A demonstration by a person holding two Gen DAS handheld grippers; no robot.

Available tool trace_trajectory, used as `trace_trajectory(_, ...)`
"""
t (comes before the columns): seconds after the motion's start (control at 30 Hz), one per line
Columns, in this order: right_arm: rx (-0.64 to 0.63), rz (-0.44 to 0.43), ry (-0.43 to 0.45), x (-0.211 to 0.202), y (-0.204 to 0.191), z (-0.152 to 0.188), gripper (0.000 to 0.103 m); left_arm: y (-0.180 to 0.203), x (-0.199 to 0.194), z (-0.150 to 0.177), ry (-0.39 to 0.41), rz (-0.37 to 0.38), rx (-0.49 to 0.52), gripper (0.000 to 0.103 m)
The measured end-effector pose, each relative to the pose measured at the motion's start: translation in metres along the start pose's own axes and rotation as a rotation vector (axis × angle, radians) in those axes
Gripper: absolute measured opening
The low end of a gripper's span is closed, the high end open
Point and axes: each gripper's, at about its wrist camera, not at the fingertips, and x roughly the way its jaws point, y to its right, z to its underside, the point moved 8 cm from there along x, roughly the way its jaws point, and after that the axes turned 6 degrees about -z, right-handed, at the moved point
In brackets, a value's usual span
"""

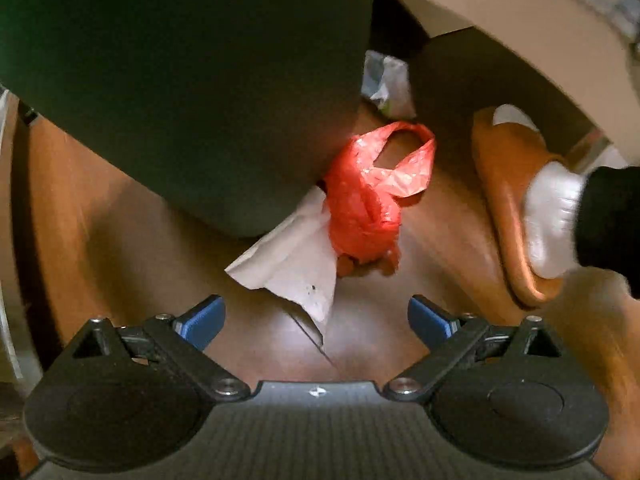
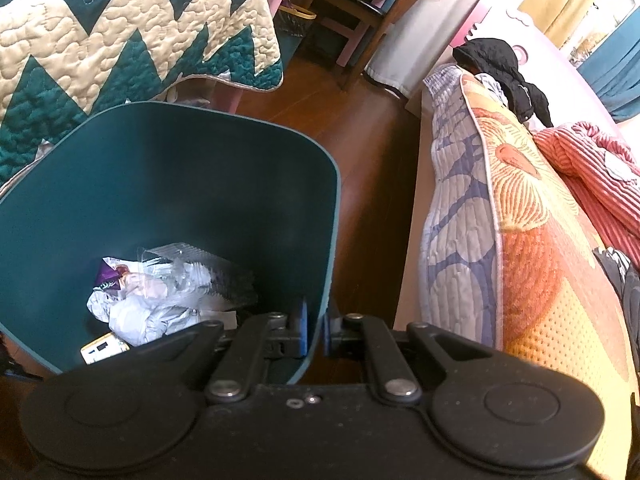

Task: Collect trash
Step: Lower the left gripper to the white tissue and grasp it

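The left hand-held gripper (image 1: pixel 316 318) has its blue pads spread wide apart with nothing between them, pointing down at the wooden floor (image 1: pixel 120 248). Just beyond its tips lies a crumpled sheet of white paper (image 1: pixel 294 266), and touching the far right side of that is a red plastic bag (image 1: pixel 370 196), handles flopped open, with something orange poking out from under its near end (can't tell what it is). Both are tucked against the underside of the dark green bin (image 1: pixel 180 80), which fills the upper left of that view. Farther back there's another pale crumpled wrapper (image 1: pixel 386 82) on the floor. To the right, a person's foot in a white sock (image 1: pixel 554 220) and an orange slipper (image 1: pixel 508 184).

The right hand-held gripper (image 2: pixel 315 330) is clamped on the near rim of the teal trash bin (image 2: pixel 180 168), one pad inside the wall, one outside. The bin's bottom already holds a pile of trash (image 2: pixel 160 296): crumpled white paper, clear plastic packaging, a purple wrapper. Left and behind the bin hangs a green-and-cream zigzag quilt (image 2: pixel 120 40); on the right is a bed with a flowery quilted cover (image 2: pixel 500 208), and a wooden chair (image 2: pixel 360 12) sits far back.
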Motion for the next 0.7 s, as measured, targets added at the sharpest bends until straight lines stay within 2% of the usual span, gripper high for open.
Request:
trace_trajectory(0.2, 0.005, -0.002, -0.002, 0.001, 0.000, 0.002, 0.008, -0.012, 0.051, 0.007, -0.101, -0.028, -0.100, 0.098)
trace_trajectory(0.3, 0.011, -0.005, -0.005, 0.002, 0.001, 0.002, 0.008, -0.012, 0.066, 0.010, -0.122, -0.037, -0.095, 0.095)
trace_trajectory(0.37, 0.013, -0.005, -0.006, 0.002, 0.001, 0.002, 0.008, -0.009, 0.075, 0.009, -0.131, -0.046, -0.059, 0.078)
trace_trajectory(0.5, 0.014, -0.006, -0.006, 0.001, 0.001, 0.002, 0.008, -0.006, 0.089, 0.004, -0.164, -0.027, -0.085, 0.059)
trace_trajectory(0.57, 0.013, -0.005, -0.004, 0.001, 0.001, 0.001, 0.008, -0.003, 0.092, 0.002, -0.168, -0.030, -0.075, 0.043)
trace_trajectory(0.6, 0.012, -0.006, -0.004, 0.001, 0.000, 0.002, 0.008, -0.002, 0.092, 0.000, -0.165, -0.025, -0.066, 0.039)
trace_trajectory(0.67, 0.010, -0.004, -0.004, 0.001, 0.000, 0.001, 0.008, -0.001, 0.091, -0.002, -0.171, 0.000, -0.068, 0.006)
trace_trajectory(0.7, 0.008, -0.003, -0.005, 0.002, 0.000, 0.001, 0.008, -0.002, 0.089, -0.002, -0.170, -0.003, -0.072, 0.006)
